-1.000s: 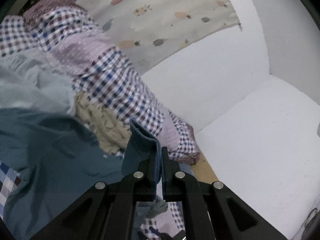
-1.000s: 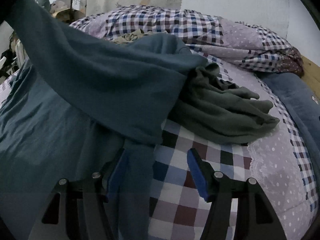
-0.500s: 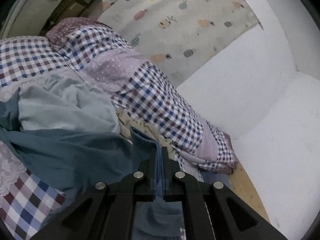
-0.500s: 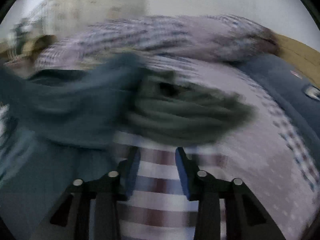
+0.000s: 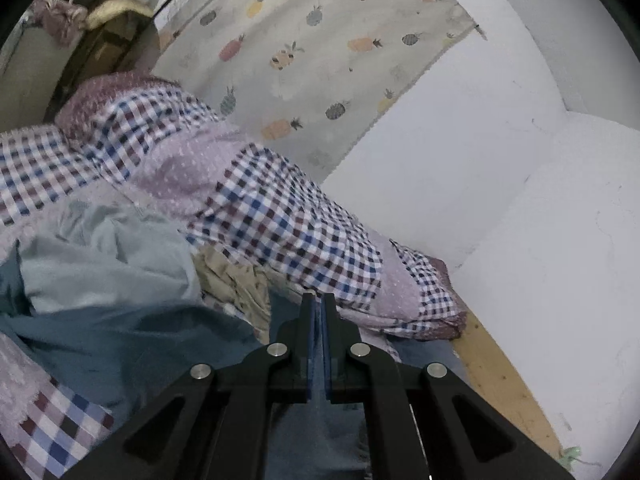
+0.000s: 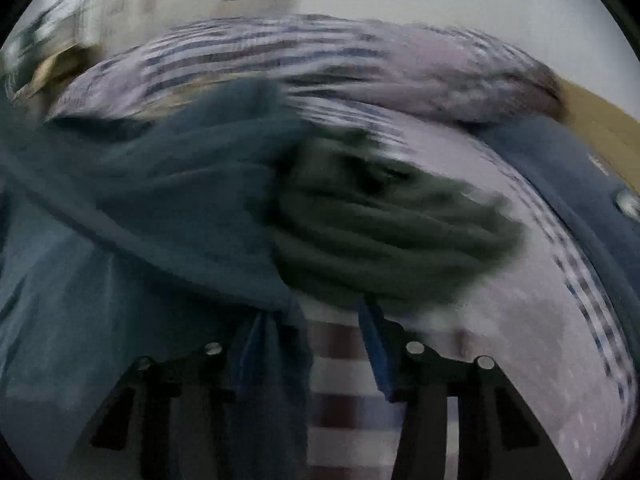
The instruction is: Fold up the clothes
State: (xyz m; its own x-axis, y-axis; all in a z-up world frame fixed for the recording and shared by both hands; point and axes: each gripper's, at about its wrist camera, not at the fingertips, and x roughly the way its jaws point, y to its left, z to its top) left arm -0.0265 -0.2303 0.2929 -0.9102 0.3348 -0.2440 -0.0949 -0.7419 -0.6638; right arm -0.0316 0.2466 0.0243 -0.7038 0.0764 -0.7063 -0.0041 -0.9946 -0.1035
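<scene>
Judging from the layout, a spreading step is in hand: the teal garment is pinched between the clenched fingers of the left gripper, its cloth trailing left of them across the checked quilt. The right gripper is seen with fingers parted; teal cloth is draped over the left finger, ungrasped. A dark green garment is bunched just ahead. Next, a second edge needs catching. Motion blur hides fine detail there.

Checked quilt bunched against white wall; pineapple-print curtain behind; wooden bed edge exposed.
</scene>
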